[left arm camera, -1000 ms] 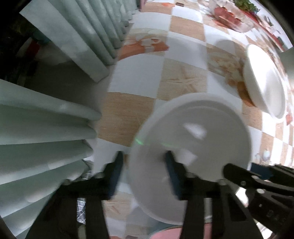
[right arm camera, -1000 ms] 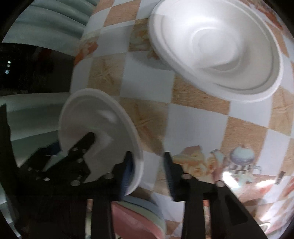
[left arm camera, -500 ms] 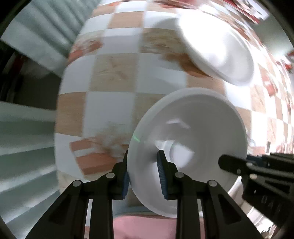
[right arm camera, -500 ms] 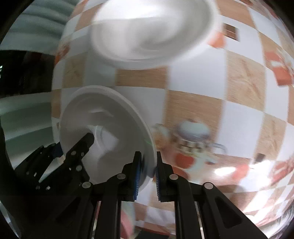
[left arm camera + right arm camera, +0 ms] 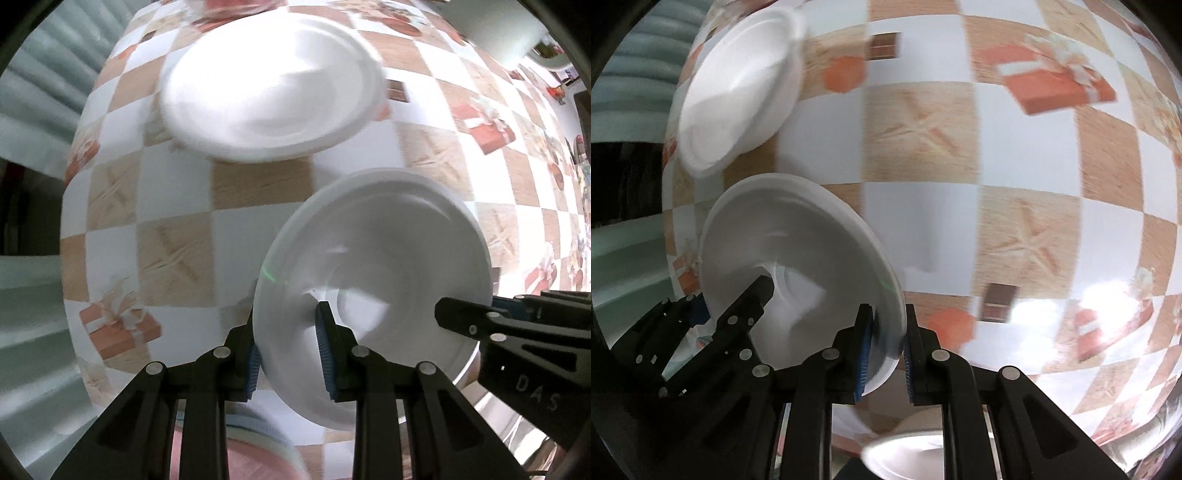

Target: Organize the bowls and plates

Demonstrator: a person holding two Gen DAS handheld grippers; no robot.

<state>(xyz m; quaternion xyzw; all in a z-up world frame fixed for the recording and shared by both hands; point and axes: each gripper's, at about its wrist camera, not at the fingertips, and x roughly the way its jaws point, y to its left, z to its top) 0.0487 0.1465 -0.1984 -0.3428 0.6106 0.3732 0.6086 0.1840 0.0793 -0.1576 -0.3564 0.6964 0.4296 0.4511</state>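
Observation:
A white bowl [image 5: 384,266] is held up off the checkered tablecloth, tilted on edge, by both grippers. My left gripper [image 5: 288,354] is shut on its near left rim. My right gripper [image 5: 886,350] is shut on the opposite rim of the same bowl [image 5: 798,258] and shows in the left wrist view [image 5: 517,332] at the right. A second, larger white bowl [image 5: 269,92] sits on the table beyond it; it also shows in the right wrist view [image 5: 738,92] at the upper left.
A pink and pale blue stack of dishes [image 5: 258,454] lies below my left gripper. Another white dish [image 5: 908,454] shows at the bottom of the right wrist view. Grey-green curtain folds [image 5: 33,129] hang past the table's left edge. The tablecloth [image 5: 1034,184] stretches to the right.
Both grippers closed on the held bowl's rim and carried it over the table. The larger bowl has shifted toward the view centre on the left and toward the upper left on the right.

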